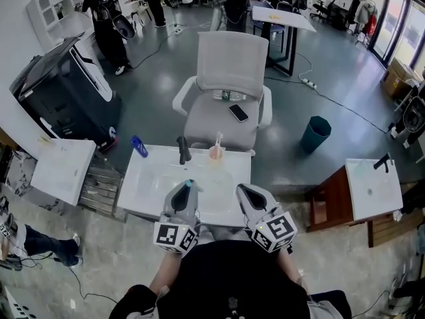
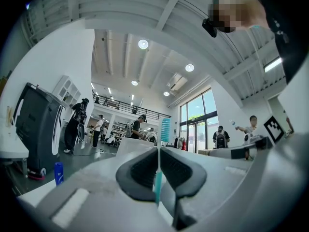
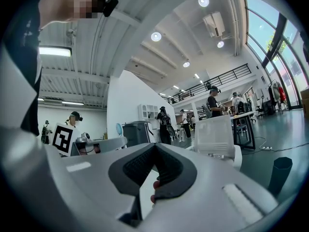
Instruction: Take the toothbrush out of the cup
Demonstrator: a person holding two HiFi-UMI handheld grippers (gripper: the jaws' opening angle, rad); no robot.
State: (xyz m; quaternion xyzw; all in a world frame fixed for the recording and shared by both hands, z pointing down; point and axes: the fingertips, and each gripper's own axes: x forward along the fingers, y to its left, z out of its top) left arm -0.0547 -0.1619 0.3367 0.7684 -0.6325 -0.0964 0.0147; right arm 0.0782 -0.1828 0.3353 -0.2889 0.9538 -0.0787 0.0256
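The toothbrush [image 2: 159,170], with a teal handle and a blue bristle head, stands upright, pinched by its handle between the jaws of the left tool [image 2: 159,150], bristle end up above the jaw tips. In the head view that tool [image 1: 188,187] hangs over the near part of the white table [image 1: 149,185], so the brush is out of the cup [image 1: 216,153] and well apart from it. The pinkish cup stands at the table's far edge, with a slim white thing standing in it. Just left of the cup stands a dark upright fitting [image 1: 182,149]. The right tool [image 3: 154,147] is level beside the left one, its jaws closed together at the tips with nothing gripped. Beyond the table's far edge stands a white office chair [image 1: 226,65] with a phone [image 1: 238,113] on its seat. A blue bottle [image 1: 139,146] lies off the table's far left corner, and a dark green bin [image 1: 315,134] stands on the floor to the far right.
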